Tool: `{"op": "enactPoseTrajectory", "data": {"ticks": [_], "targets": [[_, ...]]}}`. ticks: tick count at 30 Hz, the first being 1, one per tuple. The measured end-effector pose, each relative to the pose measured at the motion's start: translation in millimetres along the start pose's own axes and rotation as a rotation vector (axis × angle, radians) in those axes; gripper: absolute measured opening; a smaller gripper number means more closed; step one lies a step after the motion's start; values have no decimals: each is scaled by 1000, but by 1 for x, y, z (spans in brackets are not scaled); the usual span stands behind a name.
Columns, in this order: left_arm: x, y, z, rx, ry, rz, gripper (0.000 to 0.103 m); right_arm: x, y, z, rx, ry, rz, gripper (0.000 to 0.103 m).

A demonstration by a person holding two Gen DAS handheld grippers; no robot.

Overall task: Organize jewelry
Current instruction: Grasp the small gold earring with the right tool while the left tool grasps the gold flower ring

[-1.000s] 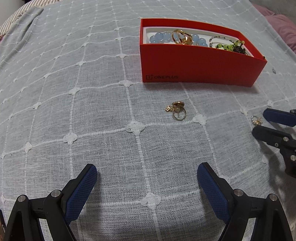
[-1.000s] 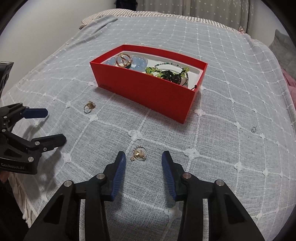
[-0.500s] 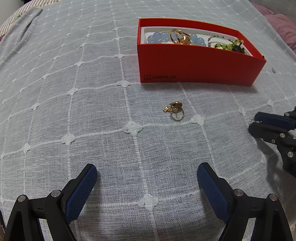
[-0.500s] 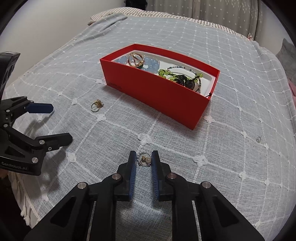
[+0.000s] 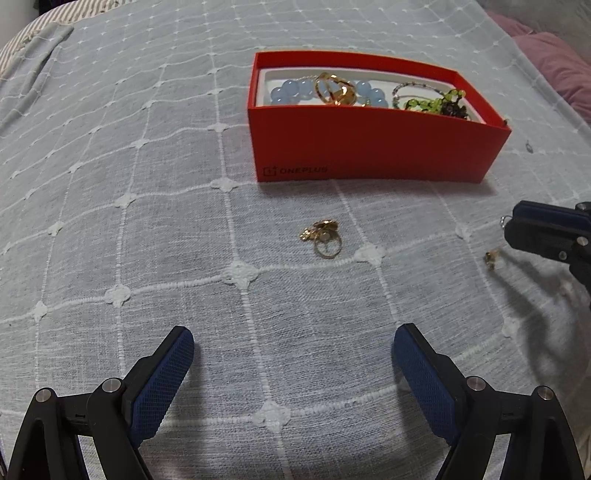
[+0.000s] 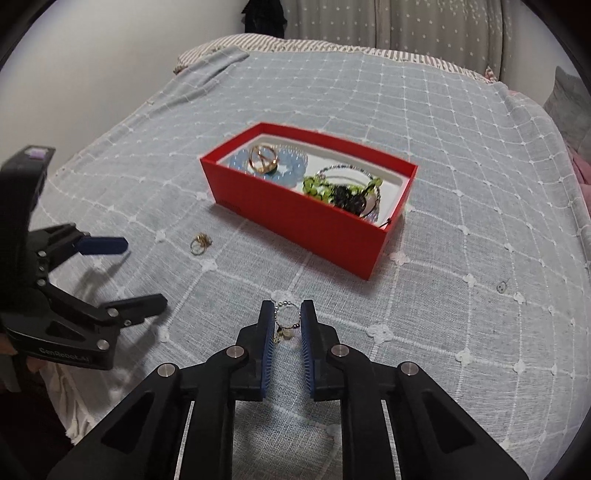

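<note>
Because the right gripper (image 6: 287,325) only pinches the thin silver beaded ring (image 6: 286,318) by its edges while the left gripper (image 5: 293,373) waits wide open, the ring could slip and fall before reaching the red cardboard box (image 6: 314,218)

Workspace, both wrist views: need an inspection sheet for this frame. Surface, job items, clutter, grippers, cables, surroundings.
Surface: grey bedspread with a white grid pattern, over a bed.
Job's things: red box open, holding a blue bead bracelet, gold ring and green beads; gold ring with charms loose on the cloth in front of the box; beaded ring between the right gripper's pads.
Clutter: small dark speck on the cloth, right of the box.
Grippers: left gripper open, above the cloth; right gripper shut on the beaded ring.
Cables: nothing seen.
Surroundings: striped pillow, curtain, white wall.
</note>
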State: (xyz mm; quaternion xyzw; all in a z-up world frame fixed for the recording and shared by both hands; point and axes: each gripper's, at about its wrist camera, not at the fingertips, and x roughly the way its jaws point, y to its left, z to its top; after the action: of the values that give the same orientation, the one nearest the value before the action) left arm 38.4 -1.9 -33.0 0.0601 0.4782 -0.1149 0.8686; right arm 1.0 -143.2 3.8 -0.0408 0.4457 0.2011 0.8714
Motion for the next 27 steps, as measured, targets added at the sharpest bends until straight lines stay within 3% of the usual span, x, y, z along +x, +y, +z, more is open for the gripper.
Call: {"op": "enactPoseTrajectory", "data": {"ticks": [6, 9, 17, 27], "targets": [[1, -6, 5, 15, -20, -59, 75, -13, -9, 2, 33, -16, 22, 15], [4, -9, 9, 20, -22, -83, 59, -13, -10, 1, 37, -10, 21, 15], [15, -10, 21, 4, -62, -101, 42, -13, -8, 0, 29, -8, 25, 15], [25, -22, 30, 36, -80, -64, 10, -9, -8, -1, 31, 5, 24, 15]]}}
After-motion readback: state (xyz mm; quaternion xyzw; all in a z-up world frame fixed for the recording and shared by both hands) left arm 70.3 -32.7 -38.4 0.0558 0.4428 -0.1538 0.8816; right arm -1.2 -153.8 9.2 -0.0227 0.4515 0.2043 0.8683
